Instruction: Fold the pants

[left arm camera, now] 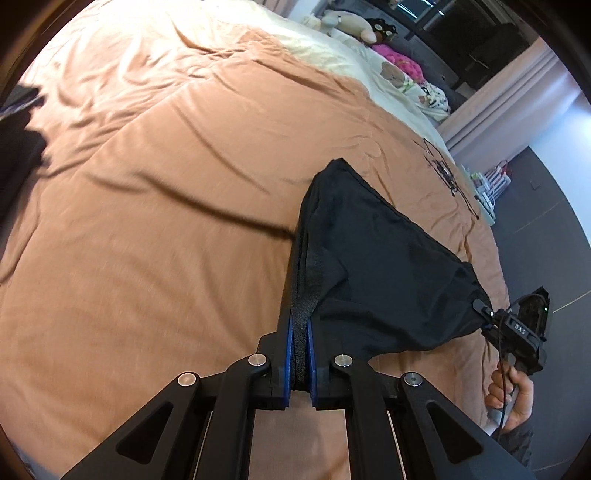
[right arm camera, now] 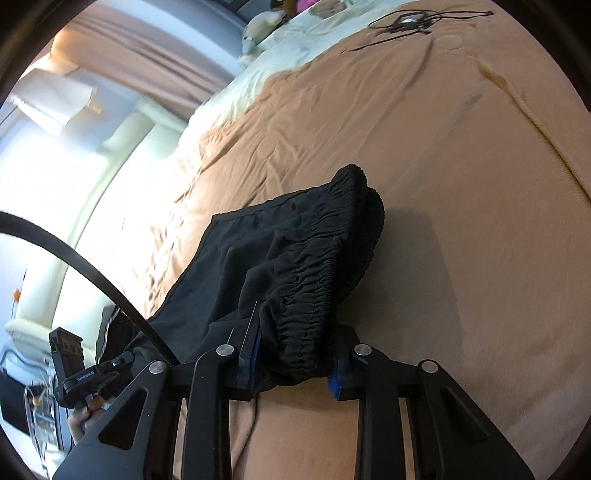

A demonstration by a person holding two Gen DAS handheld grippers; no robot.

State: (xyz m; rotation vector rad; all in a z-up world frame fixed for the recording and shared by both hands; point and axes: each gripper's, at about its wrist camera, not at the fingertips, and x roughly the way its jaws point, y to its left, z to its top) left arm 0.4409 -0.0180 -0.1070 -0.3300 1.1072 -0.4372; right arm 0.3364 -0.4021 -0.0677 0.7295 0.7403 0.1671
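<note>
Closest to the left wrist camera, the left gripper is clamped tight on a bunched edge of the black pants, its blue pads pressed nearly together with a strip of dark fabric squeezed between them. From there the garment lifts off the orange bedspread and stretches toward four o'clock, where the right gripper, held in a person's hand, pinches the opposite corner. In the right wrist view, the right gripper grips the gathered elastic waistband, a thick wad of cloth keeping its jaws partly apart; the pants trail toward eight o'clock, where the left gripper and the hand holding it show at the frame's edge. Farther up the bed in the left view, a tangle of black cord lies on the bedspread at two o'clock, well apart from the pants. Beyond it a cream sheet begins, and stuffed toys line the far side near one o'clock.
</note>
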